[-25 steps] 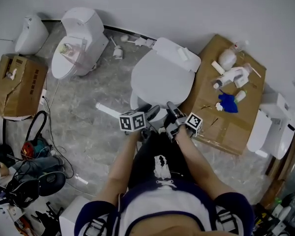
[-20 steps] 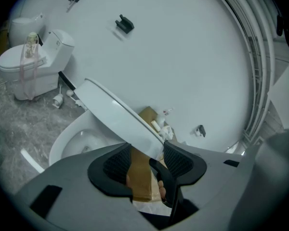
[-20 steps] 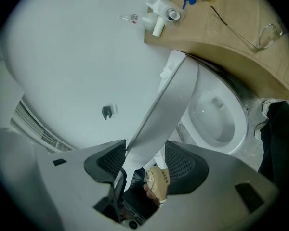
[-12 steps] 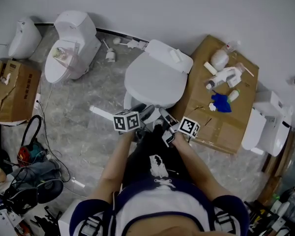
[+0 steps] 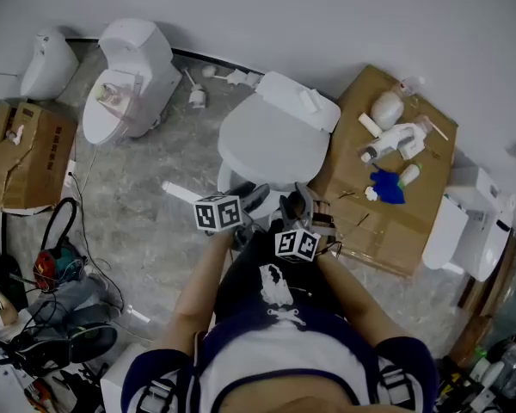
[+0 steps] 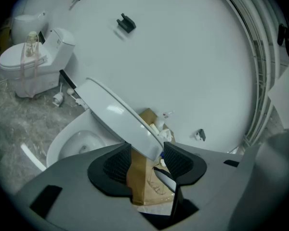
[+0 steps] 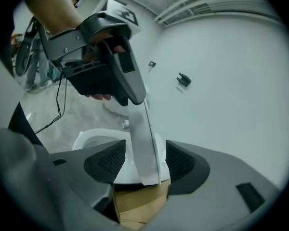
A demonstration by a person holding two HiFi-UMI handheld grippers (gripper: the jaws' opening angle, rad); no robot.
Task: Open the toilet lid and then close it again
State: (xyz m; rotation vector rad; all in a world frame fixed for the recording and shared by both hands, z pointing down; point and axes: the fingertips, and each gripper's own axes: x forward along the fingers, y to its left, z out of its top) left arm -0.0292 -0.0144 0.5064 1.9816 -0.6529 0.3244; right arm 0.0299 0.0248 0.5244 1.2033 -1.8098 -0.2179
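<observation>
Left claw (image 6: 147, 159) pinches the front rim of the white plastic toilet lid (image 6: 116, 114), which tilts partly raised above the white ceramic bowl (image 6: 76, 144). Right claw (image 7: 143, 160) straddles the same rim, jaws apart, with a gap on either side. Both forearms (image 5: 205, 280) reach forward, close together, over the grey marbled floor (image 5: 155, 149).
</observation>
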